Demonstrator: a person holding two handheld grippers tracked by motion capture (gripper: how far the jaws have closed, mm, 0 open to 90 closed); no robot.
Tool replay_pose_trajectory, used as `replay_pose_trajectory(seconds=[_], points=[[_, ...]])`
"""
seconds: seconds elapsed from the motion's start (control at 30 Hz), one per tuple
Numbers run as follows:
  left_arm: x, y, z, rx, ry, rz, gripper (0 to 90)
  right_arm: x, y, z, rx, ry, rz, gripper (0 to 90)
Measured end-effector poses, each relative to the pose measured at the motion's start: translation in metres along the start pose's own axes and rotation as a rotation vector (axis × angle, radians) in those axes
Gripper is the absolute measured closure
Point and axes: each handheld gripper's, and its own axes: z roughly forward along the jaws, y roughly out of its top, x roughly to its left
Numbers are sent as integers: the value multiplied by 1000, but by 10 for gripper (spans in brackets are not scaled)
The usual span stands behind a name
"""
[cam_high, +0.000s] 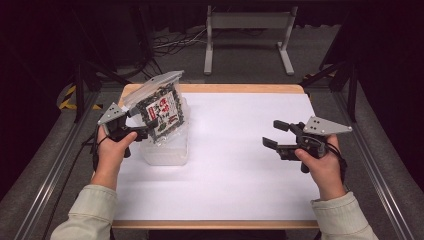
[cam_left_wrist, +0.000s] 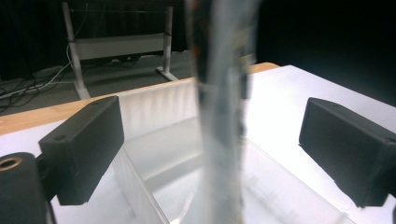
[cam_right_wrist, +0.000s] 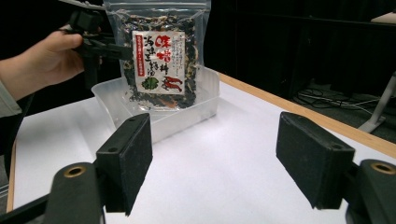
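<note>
At the near edge of the white counter (cam_high: 225, 185), a person's two sleeved forearms enter the high view, each hand gripping a tool. The right hand-held gripper (cam_high: 275, 134) hovers over bare counter at the right, its jaws spread wide with nothing between them; its own view confirms this, the two black pads standing well apart over the white surface. Across the counter, the left hand-held gripper (cam_high: 142, 132) sits beside a clear plastic tub (cam_high: 167, 152), jaws also wide open. Its own view shows what the overhead cannot: the pouch (cam_left_wrist: 222, 116) stands edge-on between the two pads, a thin blurred strip touching neither, with the tub's open interior just below. The right gripper view supplies the face of the pouch (cam_right_wrist: 159, 56): a clear zip-top bag of dark dried food with a white and red printed label, standing upright in the tub and leaning toward the tub's far wall. Its long axis runs bottom to top, the sealed top pointing up and the base resting inside the tub. From above, the pouch tilts away from the person, its label facing the right side of the counter. Beyond the counter's wooden far edge, a grey metal stand (cam_high: 248, 35) and loose cables lie on the dark floor.
</note>
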Motion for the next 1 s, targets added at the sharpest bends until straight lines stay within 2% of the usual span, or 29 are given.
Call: replay_pose_trajectory(seconds=[0.1, 0.2, 0.33, 0.57, 0.67, 0.87, 1.0], points=[[-7, 5, -14, 0, -7, 19, 54, -1, -1, -2, 1, -7, 0, 279], [-14, 8, -26, 25, -4, 44, 55, -3, -3, -5, 3, -15, 5, 278], [-24, 7, -41, 43, -20, 75, 58, -5, -6, -9, 11, -31, 10, 276], [-35, 1, -63, 70, -49, 91, 63, -9, -11, -15, 19, -50, 17, 272], [-37, -6, -69, 132, -12, 113, 75, -11, -13, -19, 18, -57, 21, 270], [-38, -18, -77, 134, -34, 86, 75, -13, -19, -24, 31, -75, 23, 269], [-39, -26, -82, 133, -44, 82, 75, -15, -25, -28, 39, -83, 30, 269]])
